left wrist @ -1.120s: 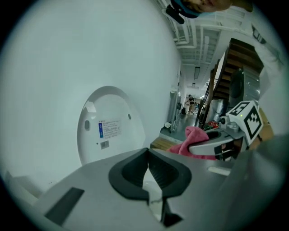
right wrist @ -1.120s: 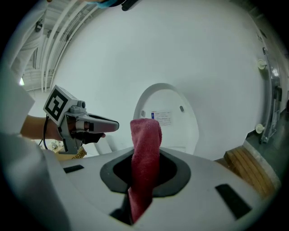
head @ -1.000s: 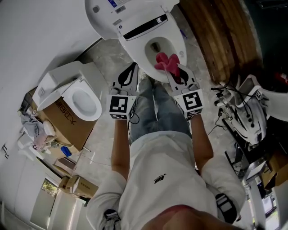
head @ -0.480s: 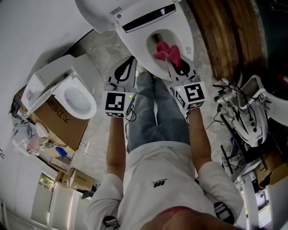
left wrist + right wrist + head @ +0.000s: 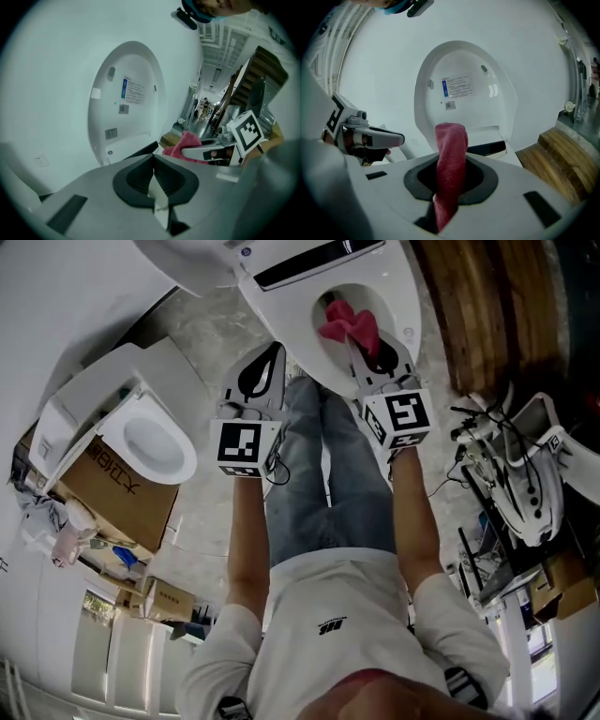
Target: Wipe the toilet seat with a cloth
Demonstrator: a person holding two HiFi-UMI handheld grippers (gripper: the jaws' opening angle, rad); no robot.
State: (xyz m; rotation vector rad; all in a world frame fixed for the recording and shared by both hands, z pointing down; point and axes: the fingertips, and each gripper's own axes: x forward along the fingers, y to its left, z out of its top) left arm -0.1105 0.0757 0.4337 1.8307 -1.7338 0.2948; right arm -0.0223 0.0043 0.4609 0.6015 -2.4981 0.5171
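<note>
A white toilet stands at the top of the head view, its lid (image 5: 178, 259) raised and its seat (image 5: 405, 307) ringing the bowl. My right gripper (image 5: 356, 345) is shut on a pink cloth (image 5: 345, 322), which hangs over the bowl opening. In the right gripper view the cloth (image 5: 451, 164) stands up between the jaws, in front of the lid (image 5: 464, 93). My left gripper (image 5: 266, 360) is shut and empty, just outside the seat's left front rim. Its own view shows the jaws of the left gripper (image 5: 153, 161) pressed together, the cloth (image 5: 187, 142) off to the right.
A second toilet (image 5: 150, 439) sits on a cardboard box (image 5: 127, 498) at the left. Wooden steps (image 5: 487, 315) rise right of the toilet. A stand with cables and white gear (image 5: 516, 486) is at the right. The person's legs in jeans (image 5: 323, 474) are below the bowl.
The toilet has slid up and right in the head view as the person closed in. Both grippers came nearer the bowl; the cloth stays clamped over the opening.
</note>
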